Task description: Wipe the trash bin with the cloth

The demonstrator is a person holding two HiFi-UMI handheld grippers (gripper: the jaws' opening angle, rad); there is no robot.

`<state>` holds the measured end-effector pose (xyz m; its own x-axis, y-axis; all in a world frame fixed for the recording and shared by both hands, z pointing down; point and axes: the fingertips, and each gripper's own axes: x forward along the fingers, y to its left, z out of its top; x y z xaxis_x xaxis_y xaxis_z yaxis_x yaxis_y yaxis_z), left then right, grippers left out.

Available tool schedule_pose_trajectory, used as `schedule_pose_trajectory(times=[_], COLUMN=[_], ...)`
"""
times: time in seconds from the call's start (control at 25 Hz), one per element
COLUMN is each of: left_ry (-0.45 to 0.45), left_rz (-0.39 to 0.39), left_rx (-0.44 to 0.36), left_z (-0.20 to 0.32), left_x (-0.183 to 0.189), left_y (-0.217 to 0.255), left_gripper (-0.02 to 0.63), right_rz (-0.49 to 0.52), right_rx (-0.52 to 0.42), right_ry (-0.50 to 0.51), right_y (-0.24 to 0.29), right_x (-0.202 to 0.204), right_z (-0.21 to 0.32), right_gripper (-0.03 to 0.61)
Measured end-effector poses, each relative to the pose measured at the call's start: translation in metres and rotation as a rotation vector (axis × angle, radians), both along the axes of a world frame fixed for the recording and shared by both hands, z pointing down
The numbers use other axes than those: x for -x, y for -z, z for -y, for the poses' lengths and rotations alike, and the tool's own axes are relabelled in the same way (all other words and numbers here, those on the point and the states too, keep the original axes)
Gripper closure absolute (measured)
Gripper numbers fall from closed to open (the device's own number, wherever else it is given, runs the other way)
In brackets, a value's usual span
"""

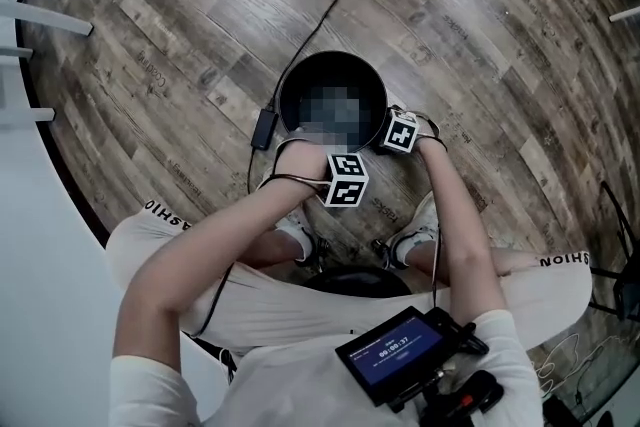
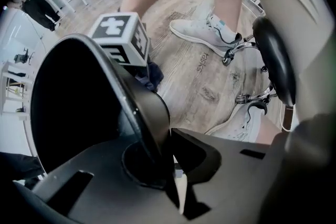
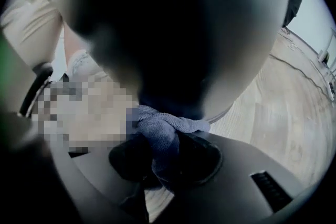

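One wood-plank floor (image 1: 480,35) is spreading beneath both sets of jaws. One round black plastic trash bin (image 1: 305,73) is standing on it. Its rim is sitting between the jaws of the left gripper (image 2: 167,152), which are clamping it from above. Two white sneakers (image 2: 202,31) are resting on the floor beyond those jaws. The jaws of the right gripper (image 3: 163,160) are pinching one bunched blue-grey terry cloth (image 3: 163,131), with the bin looming just ahead of them.

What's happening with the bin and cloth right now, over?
Left gripper shut on trash bin rim. Right gripper shut on cloth, by the bin. Black adapter on floor beside it.
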<state>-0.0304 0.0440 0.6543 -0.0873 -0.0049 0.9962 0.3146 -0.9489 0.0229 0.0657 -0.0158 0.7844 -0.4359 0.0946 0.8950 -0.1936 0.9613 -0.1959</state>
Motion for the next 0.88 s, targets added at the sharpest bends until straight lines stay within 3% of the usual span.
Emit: schedule_pose_trajectory(times=[0.16,0.32,0.44,0.52,0.72,0.76,0.84,0.88], left_ry=[0.008,-0.019,-0.074,-0.115,-0.182,-0.186,-0.162,-0.135], left_rz=[-0.003,-0.025,-0.02,-0.007,0.008,0.007,-0.005,-0.009], left_rx=[-0.003,0.04,0.097,0.091,0.016,-0.001,-0.012,-0.002], left_z=[0.0,-0.006,-0.019,-0.021,-0.009,-0.006,-0.003,-0.003], left_x=[0.001,-0.002,0.009,0.018,0.021,0.019,0.016,0.015], left_y=[-0.001,0.001,0.005,0.004,0.002,0.002,0.001,0.001], left_gripper=[0.577,0.572,0.433,0.403,0.407,0.425,0.556,0.574], right_rz=[0.024,0.008,0.025,0.068,0.154,0.167,0.2,0.216], right_rx=[0.013,0.014,0.039,0.059,0.06,0.069,0.079,0.077], right_ry=[-0.085,-0.078,-0.025,0.0,0.005,0.015,0.028,0.033], right_y=[-0.013,-0.001,0.027,0.057,0.161,0.18,0.213,0.225], right_x=[0.0,-0.011,-0.017,-0.019,-0.026,-0.027,-0.025,-0.023], right_z=[-0.002,-0.004,-0.004,0.001,0.02,0.018,0.015,0.014], right_gripper=[0.476,0.476,0.476,0.476,0.476,0.476,0.476,0.476])
